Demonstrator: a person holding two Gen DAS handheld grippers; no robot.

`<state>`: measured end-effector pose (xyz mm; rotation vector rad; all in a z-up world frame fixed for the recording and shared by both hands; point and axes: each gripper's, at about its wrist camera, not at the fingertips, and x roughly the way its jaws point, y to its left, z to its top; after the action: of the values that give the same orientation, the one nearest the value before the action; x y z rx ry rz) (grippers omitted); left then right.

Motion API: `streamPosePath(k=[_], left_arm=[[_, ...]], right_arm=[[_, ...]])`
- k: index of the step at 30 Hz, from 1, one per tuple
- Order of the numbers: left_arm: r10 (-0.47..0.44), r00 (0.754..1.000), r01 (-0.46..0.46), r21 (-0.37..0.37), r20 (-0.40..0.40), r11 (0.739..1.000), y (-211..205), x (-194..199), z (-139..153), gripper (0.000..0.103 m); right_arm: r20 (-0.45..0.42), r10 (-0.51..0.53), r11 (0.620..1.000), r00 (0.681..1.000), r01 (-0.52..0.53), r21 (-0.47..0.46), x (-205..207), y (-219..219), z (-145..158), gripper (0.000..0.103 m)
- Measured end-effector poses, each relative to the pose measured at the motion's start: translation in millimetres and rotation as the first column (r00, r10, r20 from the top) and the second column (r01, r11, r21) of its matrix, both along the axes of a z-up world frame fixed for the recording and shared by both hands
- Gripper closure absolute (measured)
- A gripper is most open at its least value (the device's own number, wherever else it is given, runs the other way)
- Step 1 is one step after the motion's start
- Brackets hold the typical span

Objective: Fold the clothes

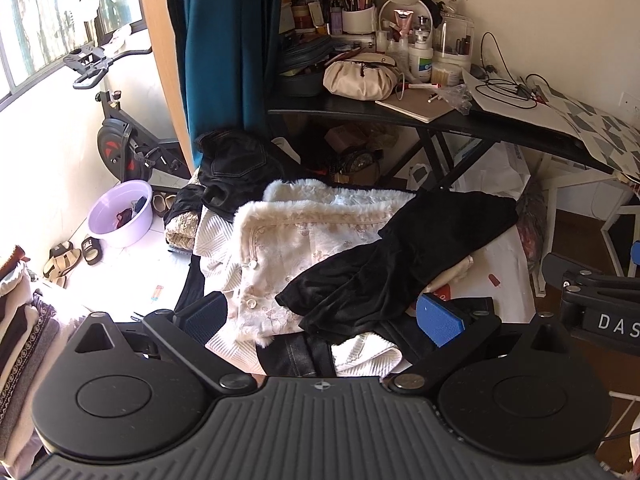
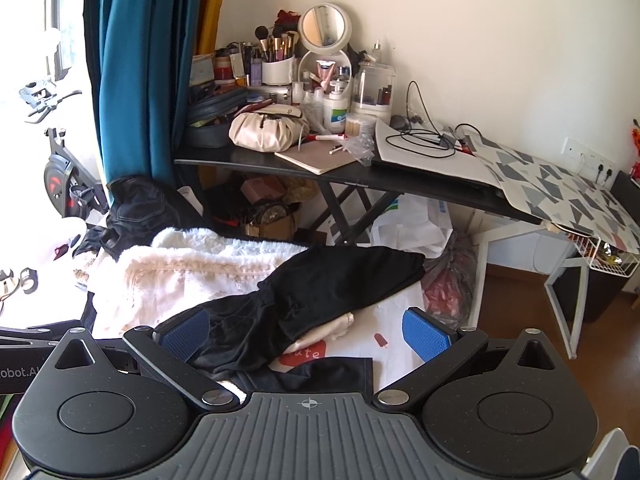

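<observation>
A heap of clothes lies on a white bed sheet (image 2: 394, 312). On top sprawls a black velvet garment (image 1: 400, 260) (image 2: 332, 284), draped over a cream fur-trimmed jacket (image 1: 288, 236) (image 2: 176, 272). Dark jeans (image 1: 236, 164) (image 2: 140, 208) are bunched at the far end. My left gripper (image 1: 322, 316) hovers over the near end of the pile, wide open, its blue pads (image 1: 440, 318) clear of the cloth. My right gripper (image 2: 306, 338) is also wide open above the black garment's near edge, holding nothing. The right gripper's body (image 1: 600, 300) shows at the left wrist view's right edge.
A black desk (image 1: 360, 110) (image 2: 280, 166) crowded with cosmetics, a mirror and cables overhangs the far side. A teal curtain (image 1: 224, 40), an exercise bike (image 1: 120, 136) and a purple basin (image 1: 120, 214) stand left. Folded textiles (image 1: 24, 320) are stacked at near left. Bags (image 2: 416, 216) sit under the desk.
</observation>
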<state>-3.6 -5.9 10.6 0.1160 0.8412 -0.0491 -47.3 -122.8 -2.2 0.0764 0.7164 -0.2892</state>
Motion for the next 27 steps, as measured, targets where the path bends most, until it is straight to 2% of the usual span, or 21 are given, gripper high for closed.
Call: streamPosePath(k=[5, 9, 12, 17, 21, 27], left_arm=[[-0.026, 0.997, 0.028, 0.015, -0.077, 1.000, -3, 2, -6, 0.000], [-0.039, 0.994, 0.039, -0.001, -0.098, 0.999, -2, 1, -9, 0.000], [-0.036, 0.995, 0.034, -0.022, -0.095, 0.999, 1, 0, -8, 0.000], [-0.022, 0.997, 0.022, -0.002, -0.074, 1.000, -1, -1, -5, 0.000], [-0.028, 0.997, 0.027, -0.015, -0.073, 1.000, 0, -2, -5, 0.000], [0.021, 0.997, -0.024, -0.028, -0.077, 0.999, 7, -1, -4, 0.000]], right_arm=[[0.000, 0.000, 1.000, 1.000, 0.000, 0.003, -1, -2, -2, 0.001], [0.002, -0.001, 1.000, 1.000, 0.001, 0.009, -4, -4, -2, 0.001], [-0.001, 0.002, 1.000, 1.000, -0.002, 0.005, -4, -4, -3, 0.001], [0.000, 0.001, 1.000, 1.000, -0.001, 0.004, -6, -5, -4, 0.001], [-0.005, 0.004, 1.000, 1.000, -0.004, -0.002, -7, -5, -4, 0.001], [-0.002, 0.014, 1.000, 1.000, -0.014, -0.016, -9, -3, -3, 0.001]])
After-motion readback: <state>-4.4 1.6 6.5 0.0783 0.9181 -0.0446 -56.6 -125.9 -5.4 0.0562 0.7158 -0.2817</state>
